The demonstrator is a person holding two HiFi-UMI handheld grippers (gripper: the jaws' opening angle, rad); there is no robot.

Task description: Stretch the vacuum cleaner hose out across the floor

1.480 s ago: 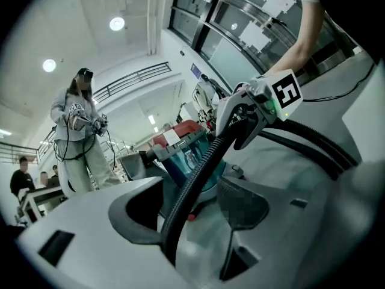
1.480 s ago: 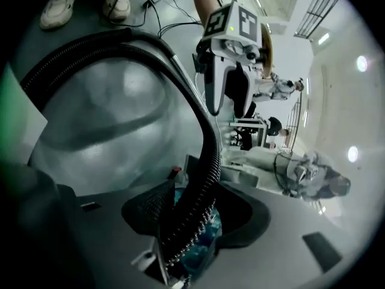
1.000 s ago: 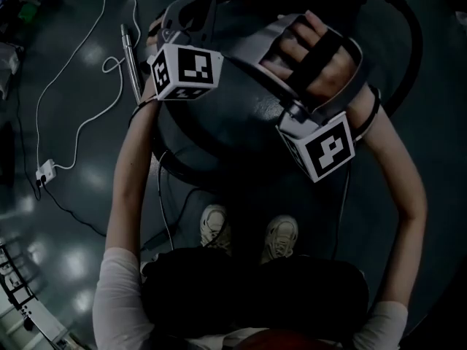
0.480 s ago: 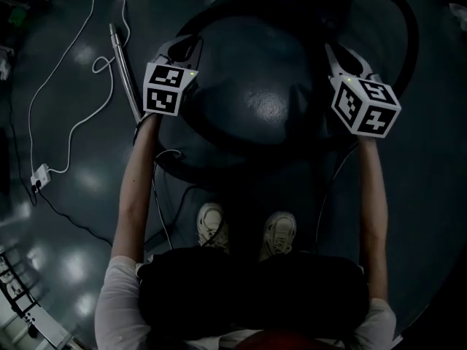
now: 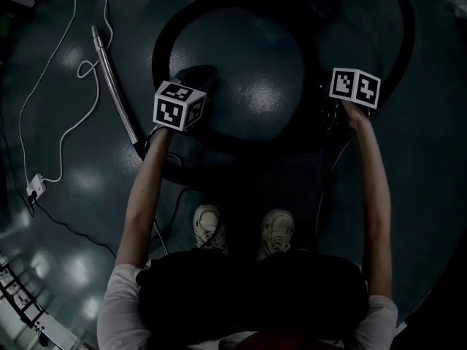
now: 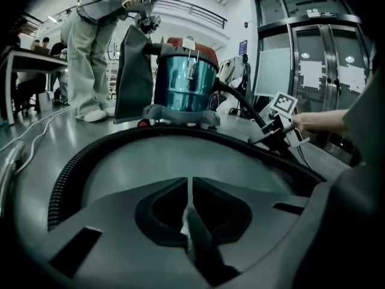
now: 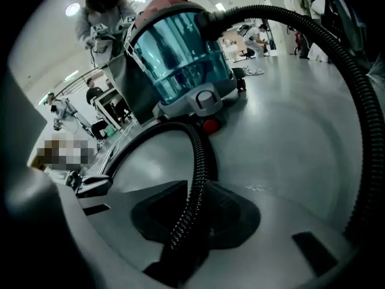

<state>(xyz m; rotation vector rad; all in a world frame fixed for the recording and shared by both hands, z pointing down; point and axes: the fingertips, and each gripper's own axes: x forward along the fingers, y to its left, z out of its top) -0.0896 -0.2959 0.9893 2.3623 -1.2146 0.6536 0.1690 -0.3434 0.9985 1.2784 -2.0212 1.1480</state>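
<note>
Hose (image 7: 201,155) lies between the right tongs (image 7: 197,188), which have just been opening; left tongs (image 6: 190,182) sit clenched empty beside its loop.

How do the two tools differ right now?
The left tool is shut; the right tool has just been opening its jaws. The left tool is empty, with the hose curving past ahead of it; the right tool has the hose between its jaws. Both sit low over the floor, facing the vacuum.

left gripper (image 6: 189,205): jaws together | right gripper (image 7: 191,218): jaws just opening, hose (image 7: 198,161) between
</note>
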